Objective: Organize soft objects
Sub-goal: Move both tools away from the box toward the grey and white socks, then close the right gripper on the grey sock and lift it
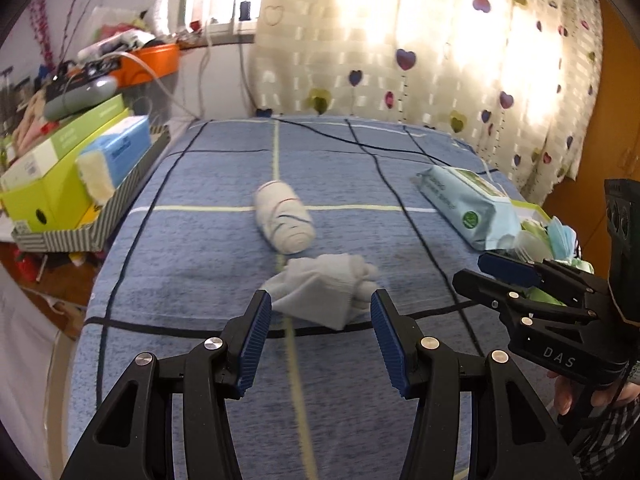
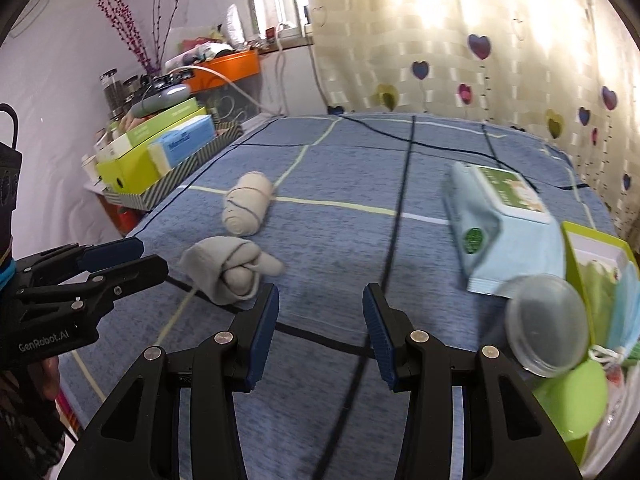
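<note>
two soft bundles lie on the blue checked bedspread, and neither is held. the grey sock bundle sits nearest, loosely knotted, just ahead of the left gripper, whose jaws stand spread with nothing between them. the cream rolled sock lies a little further up the bed, tight and round. the right gripper is spread too and empty, pointing at bare cover between the grey bundle and the wipes packet.

from where i stand, the risks look like this. the grey bundle is floppy, so a pinch on one loose flap could lift only that flap and let the knot unravel. the cream roll could trundle away if a finger nudges its side rather than closing across it. the cover itself is soft; jaws pushed down too far could gather it with the sock. the two grippers are close together, so both going for the same bundle could clash. over on the right, a clear round lid leans by a green box, and a careless swing there could knock it.
</note>
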Demonstrator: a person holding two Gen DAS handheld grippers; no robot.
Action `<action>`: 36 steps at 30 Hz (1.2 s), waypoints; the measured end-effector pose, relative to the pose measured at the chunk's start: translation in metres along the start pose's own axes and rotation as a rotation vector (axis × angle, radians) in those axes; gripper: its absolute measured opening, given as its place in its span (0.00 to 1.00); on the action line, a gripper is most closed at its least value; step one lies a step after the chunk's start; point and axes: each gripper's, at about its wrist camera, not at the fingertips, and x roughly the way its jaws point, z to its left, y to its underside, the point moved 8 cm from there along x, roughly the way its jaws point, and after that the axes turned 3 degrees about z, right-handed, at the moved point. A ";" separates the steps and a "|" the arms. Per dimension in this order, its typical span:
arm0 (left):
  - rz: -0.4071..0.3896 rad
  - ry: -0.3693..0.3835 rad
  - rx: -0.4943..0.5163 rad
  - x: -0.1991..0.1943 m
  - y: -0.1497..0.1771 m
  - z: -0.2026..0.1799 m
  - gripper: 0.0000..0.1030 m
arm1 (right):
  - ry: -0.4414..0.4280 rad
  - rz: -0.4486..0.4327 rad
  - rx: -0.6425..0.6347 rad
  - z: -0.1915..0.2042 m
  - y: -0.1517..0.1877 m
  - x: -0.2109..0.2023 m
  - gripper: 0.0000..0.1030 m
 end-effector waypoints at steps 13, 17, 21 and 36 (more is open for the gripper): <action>0.018 -0.023 -0.060 0.004 0.009 0.032 0.49 | -0.177 0.071 -0.115 0.061 -0.009 0.042 0.53; 0.025 -0.039 -0.083 0.004 0.013 0.046 0.50 | -0.189 0.091 -0.162 0.076 -0.011 0.057 0.53; 0.029 -0.046 -0.101 0.005 0.015 0.056 0.50 | -0.187 0.085 -0.176 0.080 -0.016 0.065 0.63; 0.049 -0.055 -0.128 0.013 0.014 0.069 0.50 | -0.077 0.099 -0.303 0.088 -0.022 0.092 0.63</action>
